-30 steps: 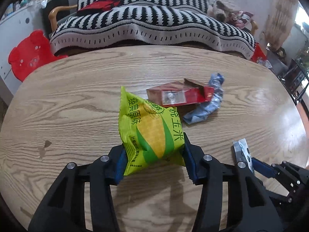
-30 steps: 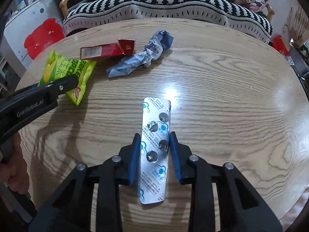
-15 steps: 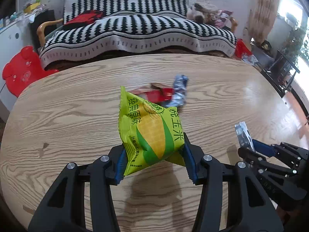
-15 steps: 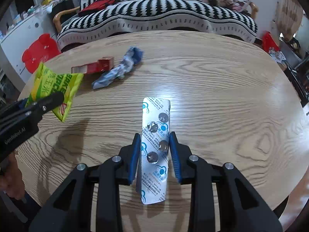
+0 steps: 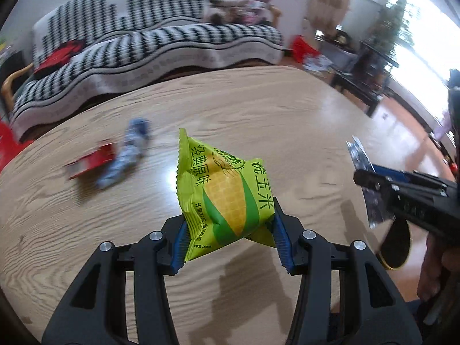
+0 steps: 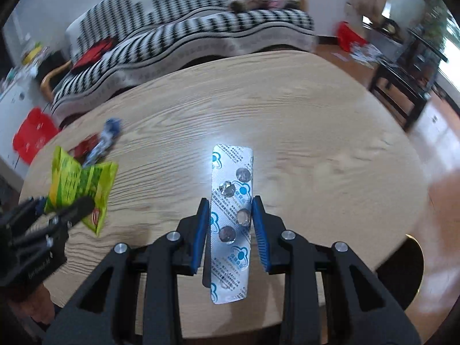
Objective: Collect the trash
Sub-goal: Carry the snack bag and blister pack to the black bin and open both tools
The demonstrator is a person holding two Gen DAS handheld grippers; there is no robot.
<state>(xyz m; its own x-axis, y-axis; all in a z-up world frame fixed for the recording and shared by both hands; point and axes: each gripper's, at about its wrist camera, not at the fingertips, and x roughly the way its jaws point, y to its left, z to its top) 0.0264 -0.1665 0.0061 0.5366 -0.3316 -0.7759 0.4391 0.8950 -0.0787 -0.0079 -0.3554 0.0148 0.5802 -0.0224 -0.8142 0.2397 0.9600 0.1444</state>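
My left gripper (image 5: 228, 237) is shut on a yellow-green corn snack bag (image 5: 224, 189), held above the wooden table (image 5: 273, 109). My right gripper (image 6: 230, 221) is shut on a silver pill blister strip (image 6: 231, 210), also lifted over the table. In the left wrist view the right gripper (image 5: 371, 182) shows at the right edge with the blister strip (image 5: 359, 158) in it. The right wrist view shows the left gripper (image 6: 66, 210) at the left with the snack bag (image 6: 80, 187). A red carton (image 5: 92, 162) and a crumpled blue wrapper (image 5: 126, 152) lie on the table.
A sofa with a black-and-white striped cover (image 5: 143, 46) stands beyond the table. A round dark bin with a yellow rim (image 6: 402, 270) sits on the floor past the table's near right edge. A dark side table (image 6: 402, 83) and a red stool (image 6: 31, 135) flank the table.
Both grippers have swung to the right across the table and risen a little, each still holding its item. The carton and blue wrapper now lie far to the left, and the bin has come into view.
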